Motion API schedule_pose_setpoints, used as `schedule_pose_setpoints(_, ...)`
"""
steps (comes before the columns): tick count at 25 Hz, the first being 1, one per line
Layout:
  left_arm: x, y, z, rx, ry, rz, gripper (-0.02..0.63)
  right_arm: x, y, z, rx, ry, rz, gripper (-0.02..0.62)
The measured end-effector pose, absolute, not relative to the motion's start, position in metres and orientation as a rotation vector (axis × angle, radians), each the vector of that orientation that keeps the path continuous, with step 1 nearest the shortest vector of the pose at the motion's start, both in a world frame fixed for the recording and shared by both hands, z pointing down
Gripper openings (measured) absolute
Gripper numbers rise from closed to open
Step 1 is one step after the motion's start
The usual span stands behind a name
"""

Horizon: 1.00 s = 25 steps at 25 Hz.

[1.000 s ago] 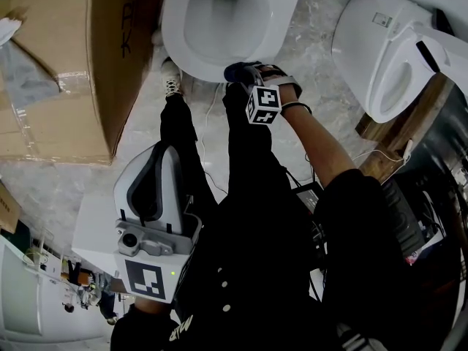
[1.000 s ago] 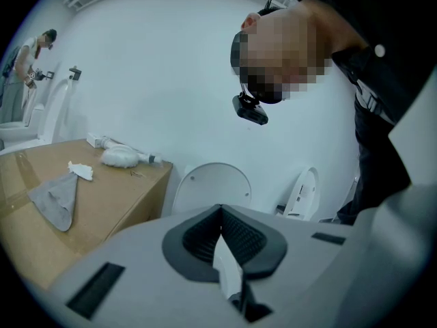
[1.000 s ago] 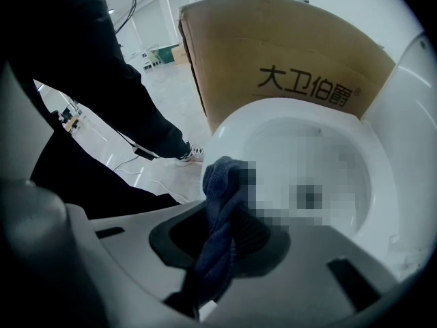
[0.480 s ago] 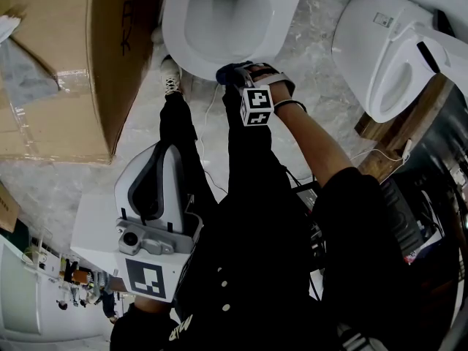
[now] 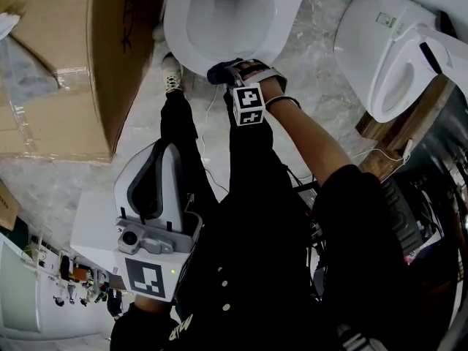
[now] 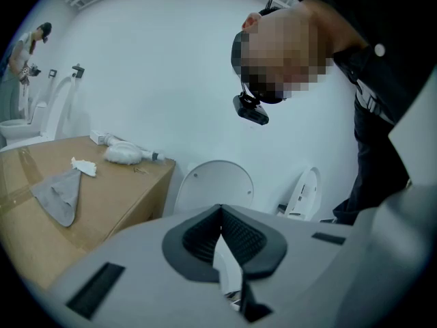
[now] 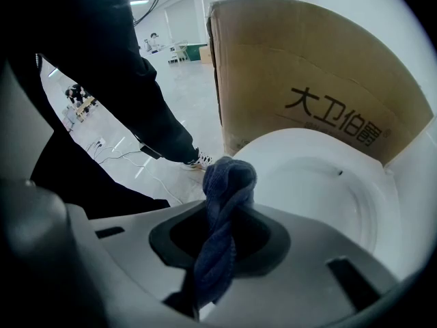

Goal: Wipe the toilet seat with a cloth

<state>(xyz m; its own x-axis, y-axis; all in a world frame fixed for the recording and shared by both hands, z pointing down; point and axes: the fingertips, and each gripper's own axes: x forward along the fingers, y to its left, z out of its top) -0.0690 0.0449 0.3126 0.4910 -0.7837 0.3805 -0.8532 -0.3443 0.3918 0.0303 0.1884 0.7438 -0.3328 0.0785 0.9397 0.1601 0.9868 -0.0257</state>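
A white toilet (image 5: 183,28) stands at the top of the head view, its seat rim (image 7: 287,145) filling the right gripper view. My right gripper (image 5: 223,72) is shut on a dark blue cloth (image 7: 222,217) whose bunched end (image 5: 218,73) lies against the near rim of the seat. My left gripper (image 5: 153,189) hangs low by the person's leg, away from the toilet. In the left gripper view its jaws (image 6: 220,241) meet at the tips with nothing between them.
A large cardboard box (image 5: 66,72) stands left of the toilet, close to its bowl. A second white toilet (image 5: 387,57) sits at the right beside a wooden pallet (image 5: 398,134). The person's legs and a shoe (image 5: 170,77) stand just before the bowl. Cables lie on the marble floor.
My right gripper has carried the cloth leftward and up along the front rim of the seat. The left gripper has stayed where it was.
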Motion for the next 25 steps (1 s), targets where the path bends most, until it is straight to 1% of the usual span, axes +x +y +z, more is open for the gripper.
schedule_pose_setpoints(25, -0.082, 0.048, 0.327, 2.146, -1.356, 0.174, 0.008, -0.048, 0.153, 0.743, -0.180, -1.950, -0.165, 0.086)
